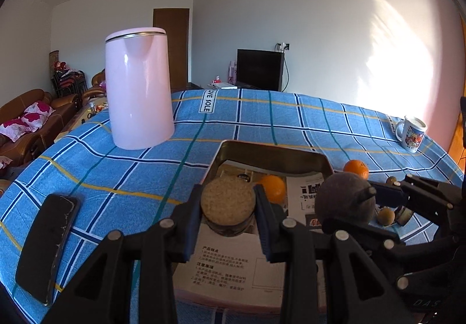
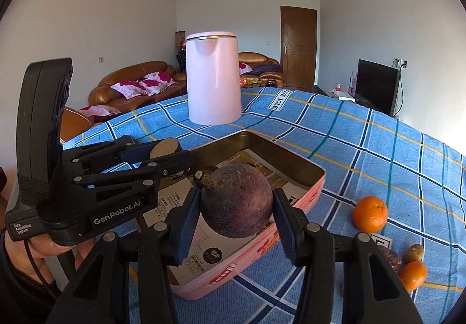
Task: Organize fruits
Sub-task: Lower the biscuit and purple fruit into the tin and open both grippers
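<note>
Clamping a cork-lidded jar [image 1: 227, 205], the left gripper [image 1: 227, 207]; right gripper [image 2: 236, 207] grips a purple fruit [image 2: 237, 201] (above the tin [image 2: 316, 190]).

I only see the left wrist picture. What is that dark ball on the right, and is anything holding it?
Observer: A dark purple fruit; the right tongs pinch it from both sides.
Operator: Is the tin plain metal all over?
Observer: No, its outer wall is pink with red print.
Operator: Who carries the left tongs, with that brown disc?
Observer: A bare hand shows under their black body.
</note>
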A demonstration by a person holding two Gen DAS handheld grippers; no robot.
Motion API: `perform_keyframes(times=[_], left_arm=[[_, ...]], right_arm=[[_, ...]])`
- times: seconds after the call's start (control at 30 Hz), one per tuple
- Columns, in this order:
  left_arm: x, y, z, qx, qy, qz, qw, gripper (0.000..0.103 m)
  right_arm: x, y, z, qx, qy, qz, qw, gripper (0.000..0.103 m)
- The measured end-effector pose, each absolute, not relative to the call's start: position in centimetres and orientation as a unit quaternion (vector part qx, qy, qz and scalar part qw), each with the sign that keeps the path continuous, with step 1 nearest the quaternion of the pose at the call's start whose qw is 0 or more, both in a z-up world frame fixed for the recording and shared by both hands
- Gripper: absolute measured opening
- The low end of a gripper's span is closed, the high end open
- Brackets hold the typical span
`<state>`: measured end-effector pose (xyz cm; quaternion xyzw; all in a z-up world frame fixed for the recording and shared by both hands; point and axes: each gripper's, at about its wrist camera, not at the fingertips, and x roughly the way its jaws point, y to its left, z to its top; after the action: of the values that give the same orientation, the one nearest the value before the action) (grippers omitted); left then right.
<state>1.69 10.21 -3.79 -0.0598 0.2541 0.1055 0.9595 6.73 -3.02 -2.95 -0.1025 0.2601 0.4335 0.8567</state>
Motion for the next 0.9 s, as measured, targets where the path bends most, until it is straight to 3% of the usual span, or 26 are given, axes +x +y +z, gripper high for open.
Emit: perform_keyframes(times=[0.47,0.53,0.6,0.63,0.9], left_arm=[[2.0,10.7,-4.2,-0.052,0.267,0.123,0.954,0.036],[1.7,10.6,-3.9,-0.054,0.262,0.127,0.955,0.044],[1.4,10.4,-3.5,-0.057,0.252,0.128,0.958,0.058],[1.2,10.1,-3.2,-0.055,0.246,0.128,0.959,0.06],[1.5,6.3,-2.4,-0.045,0.235,0.083,0.967,0.061]], right_arm=[[7.4,-0.8,-4.5,-0.134,0.309,0.431,0.837,0.053],[7.4,-1.3,-4.3,-0.129,0.304,0.424,0.843,0.06],[7.2,-2.3,-3.9,-0.124,0.297,0.418,0.849,0.06],[7.1,-3.0,-3.7,-0.122,0.292,0.415,0.853,0.06],[7.9,-13.0,-2.9,-0.094,0.289,0.314,0.899,0.061]])
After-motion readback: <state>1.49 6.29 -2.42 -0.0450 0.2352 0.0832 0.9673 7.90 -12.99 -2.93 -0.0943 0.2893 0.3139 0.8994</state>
